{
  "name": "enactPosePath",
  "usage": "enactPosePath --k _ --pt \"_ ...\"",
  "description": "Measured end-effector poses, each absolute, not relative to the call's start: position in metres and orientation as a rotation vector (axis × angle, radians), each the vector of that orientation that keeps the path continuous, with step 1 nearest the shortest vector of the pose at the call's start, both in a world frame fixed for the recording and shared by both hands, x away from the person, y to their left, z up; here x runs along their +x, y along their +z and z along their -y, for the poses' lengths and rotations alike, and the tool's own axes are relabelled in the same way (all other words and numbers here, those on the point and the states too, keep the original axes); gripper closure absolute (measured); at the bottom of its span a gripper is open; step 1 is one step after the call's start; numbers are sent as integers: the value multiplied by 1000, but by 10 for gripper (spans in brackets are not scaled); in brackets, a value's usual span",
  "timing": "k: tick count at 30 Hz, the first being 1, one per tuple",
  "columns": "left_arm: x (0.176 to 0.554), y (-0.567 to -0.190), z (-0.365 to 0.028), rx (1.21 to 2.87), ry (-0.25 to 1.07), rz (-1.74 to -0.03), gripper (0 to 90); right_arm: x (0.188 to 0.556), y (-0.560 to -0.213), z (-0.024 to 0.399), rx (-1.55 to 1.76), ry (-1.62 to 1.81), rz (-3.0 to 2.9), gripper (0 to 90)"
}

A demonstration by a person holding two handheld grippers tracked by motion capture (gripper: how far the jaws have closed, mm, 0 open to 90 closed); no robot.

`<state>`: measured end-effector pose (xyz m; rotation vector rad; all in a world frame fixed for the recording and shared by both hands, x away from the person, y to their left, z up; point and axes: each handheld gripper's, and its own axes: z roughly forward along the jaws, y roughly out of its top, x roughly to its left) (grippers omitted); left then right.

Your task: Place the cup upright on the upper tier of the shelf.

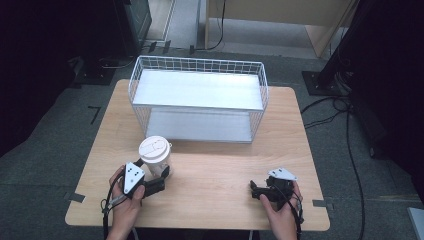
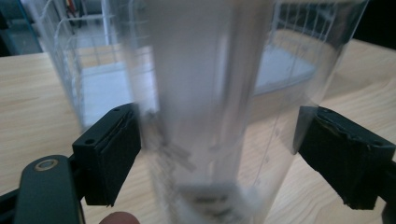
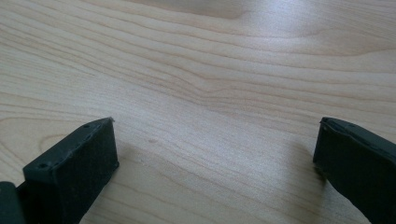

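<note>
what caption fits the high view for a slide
Left gripper at a lidded cup before a wire basket; right gripper rests on the wooden table.

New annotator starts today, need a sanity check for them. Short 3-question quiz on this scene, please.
1. True or false: the right gripper holds the lidded cup.
2. What stands at the far side of the table? A) a white wire basket B) a cardboard box C) a kettle
3. What is between the jaws of the left gripper?

Key:
1. False. Its jaws stand open over bare wood.
2. A.
3. The cup. The pads sit against its clear sides.
</note>
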<state>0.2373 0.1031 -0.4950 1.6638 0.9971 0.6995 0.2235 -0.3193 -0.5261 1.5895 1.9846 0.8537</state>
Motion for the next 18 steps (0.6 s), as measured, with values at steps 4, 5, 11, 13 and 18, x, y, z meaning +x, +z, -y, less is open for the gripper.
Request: enactPosePath --k 4,5,11,13,18 --pt "241 -494 -96 1590 699 -1046 144 224 -526 319 1589 854 -1985 0" --pt "242 -493 -95 1579 714 -1046 144 224 -526 319 1589 854 -1985 0" --pt "244 -489 -89 1542 773 -1021 141 224 -526 319 1589 854 -1985 0" --pt "244 -487 -86 1529 811 -1010 145 224 -526 319 1589 854 -1985 0" --pt "244 -485 -86 1514 824 -1002 154 224 -526 319 1589 854 -1984 0"
